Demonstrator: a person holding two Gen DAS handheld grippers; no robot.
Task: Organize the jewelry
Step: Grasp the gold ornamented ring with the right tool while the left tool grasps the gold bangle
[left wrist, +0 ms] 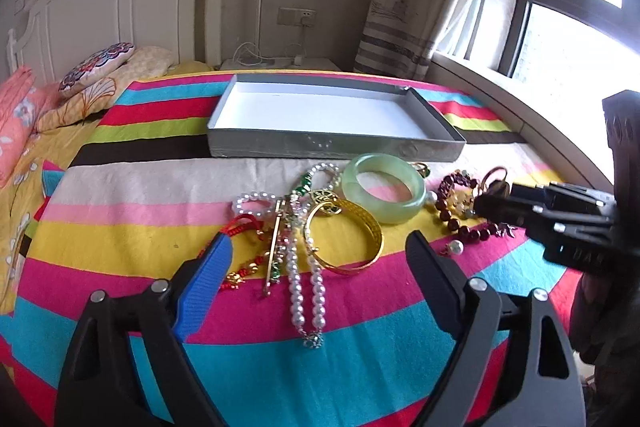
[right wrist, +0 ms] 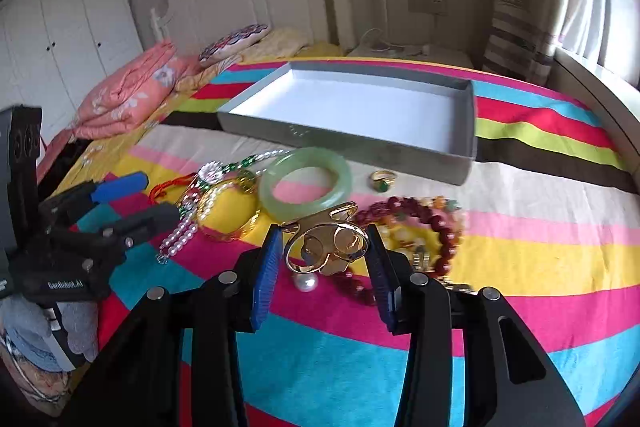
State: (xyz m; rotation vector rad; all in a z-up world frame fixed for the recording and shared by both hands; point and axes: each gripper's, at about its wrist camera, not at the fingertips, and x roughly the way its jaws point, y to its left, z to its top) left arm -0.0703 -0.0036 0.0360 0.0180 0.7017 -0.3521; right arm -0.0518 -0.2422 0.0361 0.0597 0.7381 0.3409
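Jewelry lies in a heap on a striped bedspread in front of a shallow grey box point(left wrist: 336, 147) with a white, bare inside. My left gripper point(left wrist: 320, 239) is open and hovers over a pearl necklace point(left wrist: 296, 283) and a gold bangle point(left wrist: 372, 231), holding nothing. A pale green jade bangle point(left wrist: 394, 213) lies just past them. My right gripper point(right wrist: 323, 233) has its blue pads against a gold openwork ornament point(right wrist: 328, 247), beside a dark red bead bracelet point(right wrist: 444, 239). A loose pearl point(right wrist: 306, 283) sits below the ornament.
A gold ring with a green stone point(right wrist: 382, 181) lies near the box's front wall point(right wrist: 360, 143). Red cord point(left wrist: 244, 223) and a small pearl bracelet point(left wrist: 256, 203) lie at the heap's left. Pillows point(left wrist: 96, 67), a folded pink quilt point(right wrist: 128, 99) and a white headboard stand behind.
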